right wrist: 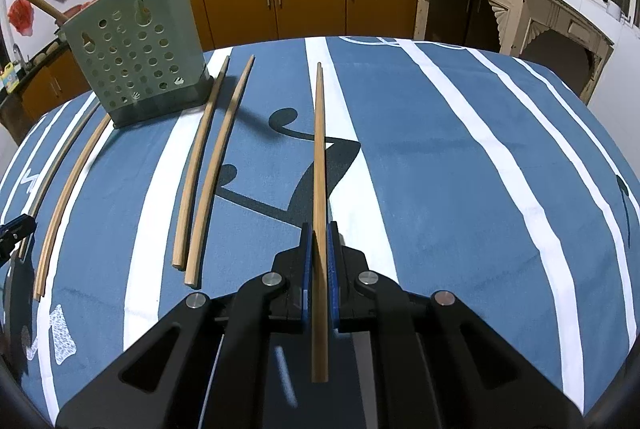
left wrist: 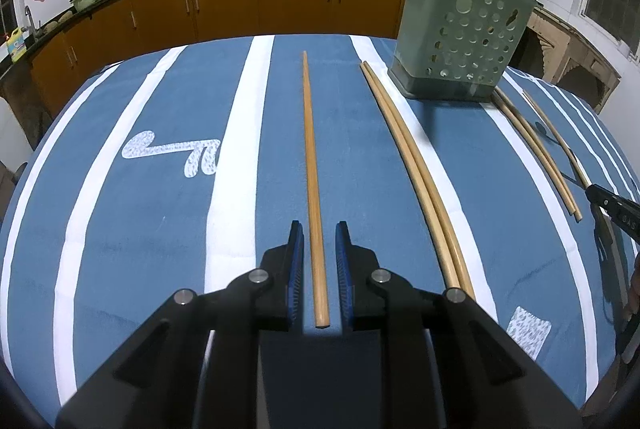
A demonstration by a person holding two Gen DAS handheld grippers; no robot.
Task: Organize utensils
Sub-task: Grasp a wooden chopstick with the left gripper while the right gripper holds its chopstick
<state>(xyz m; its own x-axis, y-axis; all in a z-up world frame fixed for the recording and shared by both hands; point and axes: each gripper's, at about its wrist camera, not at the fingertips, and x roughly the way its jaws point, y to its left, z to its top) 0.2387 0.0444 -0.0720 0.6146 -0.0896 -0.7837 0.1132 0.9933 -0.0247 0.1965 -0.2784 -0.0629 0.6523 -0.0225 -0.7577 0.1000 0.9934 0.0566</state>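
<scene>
Right hand-held gripper (right wrist: 319,229) clamps chopsticks (right wrist: 319,165) | left hand-held gripper (left wrist: 319,227) parted, astride chopstick (left wrist: 312,165)

Two low forward views, shared holder (left wrist: 460,33) ahead.

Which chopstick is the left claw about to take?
Start at the green holder on the striped cloth. Left of it lie paired chopsticks; farther left, one chopstick lies alone, its near end between the left gripper's open fingers.
</scene>
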